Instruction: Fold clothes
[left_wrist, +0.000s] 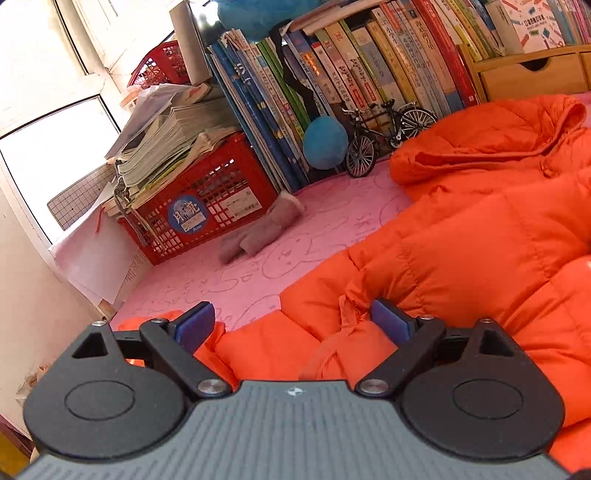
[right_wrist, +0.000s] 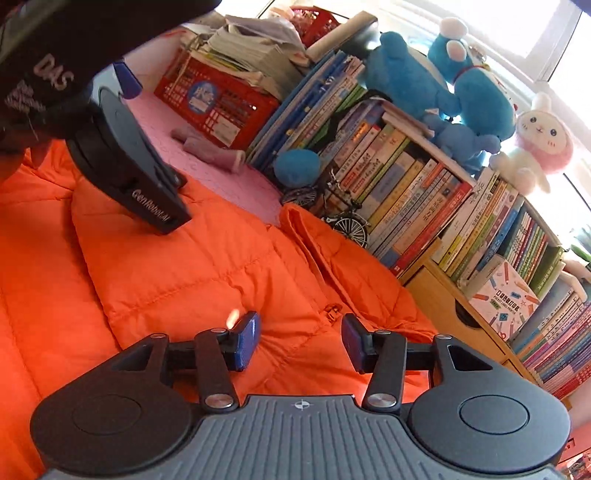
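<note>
Orange quilted jacket (left_wrist: 480, 236) fills the space between and ahead of both pairs of fingers, stitched in broad horizontal panels. Left gripper (left_wrist: 293, 325) and right gripper (right_wrist: 300, 341): black arms, grey ribbed body, dark blue pads (right_wrist: 246, 339). Pink cloth (left_wrist: 258, 258) ahead of the left fingers, covered in faint outlined doodle figures. Further ahead: mauve-grey folded cloth (left_wrist: 258, 229), red lattice crate (left_wrist: 207, 206) with round blue sticker, black model bicycle (left_wrist: 384, 133). Beyond the right fingers: blue plush toys (right_wrist: 443, 85), a pink-and-white rabbit plush (right_wrist: 535, 140), multicoloured book spines (right_wrist: 406, 184).
</note>
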